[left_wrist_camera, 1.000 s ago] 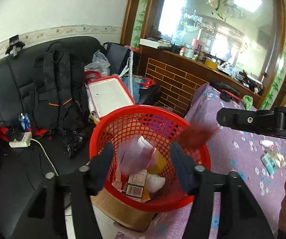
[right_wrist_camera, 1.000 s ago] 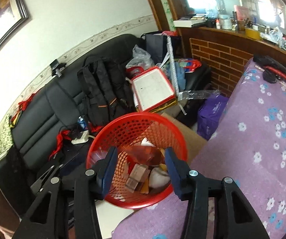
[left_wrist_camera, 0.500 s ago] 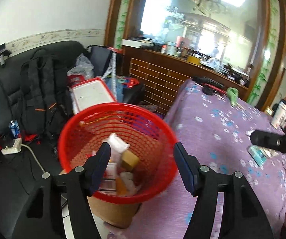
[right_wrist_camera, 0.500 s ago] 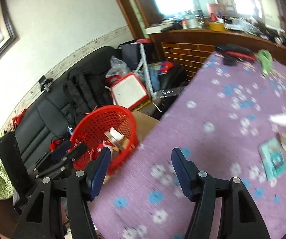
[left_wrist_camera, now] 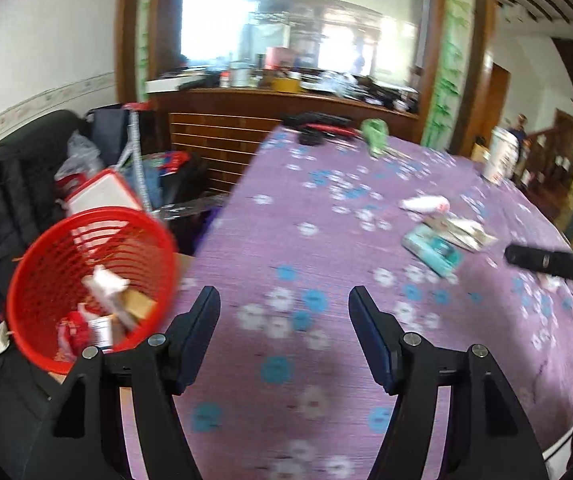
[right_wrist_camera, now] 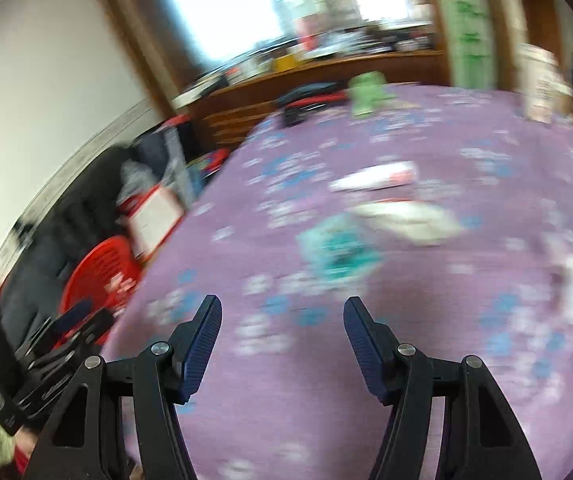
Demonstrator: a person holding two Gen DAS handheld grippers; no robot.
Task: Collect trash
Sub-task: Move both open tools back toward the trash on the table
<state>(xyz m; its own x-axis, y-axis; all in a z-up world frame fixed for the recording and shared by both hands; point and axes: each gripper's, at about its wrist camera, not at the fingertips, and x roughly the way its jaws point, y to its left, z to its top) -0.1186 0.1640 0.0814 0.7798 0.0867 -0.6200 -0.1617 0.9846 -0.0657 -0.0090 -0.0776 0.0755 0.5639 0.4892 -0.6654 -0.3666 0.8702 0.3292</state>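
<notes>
A red mesh basket point(left_wrist_camera: 38, 240) with several pieces of trash in it stands left of the table; it also shows in the right wrist view point(right_wrist_camera: 94, 272). On the purple flowered tablecloth point(left_wrist_camera: 306, 360) lie a teal packet point(left_wrist_camera: 432, 250), a beige wrapper point(left_wrist_camera: 462, 230) and a white-and-pink wrapper point(left_wrist_camera: 426, 204). My left gripper point(left_wrist_camera: 284, 304) is open and empty over the near table edge. My right gripper point(right_wrist_camera: 282, 312) is open and empty, short of the teal packet point(right_wrist_camera: 338, 248) and the wrappers point(right_wrist_camera: 406, 220). The right wrist view is blurred.
A black sofa point(left_wrist_camera: 2, 176) with a backpack and bags lies left of the basket. A green cloth point(left_wrist_camera: 374, 136), black items point(left_wrist_camera: 318, 130) and a white cup point(left_wrist_camera: 500, 160) sit at the table's far side. A brick-fronted counter point(left_wrist_camera: 214, 144) stands behind.
Both grippers have swung right, away from the basket and over the table. The red wrapper seen near the right gripper has dropped into the basket. Both stay open.
</notes>
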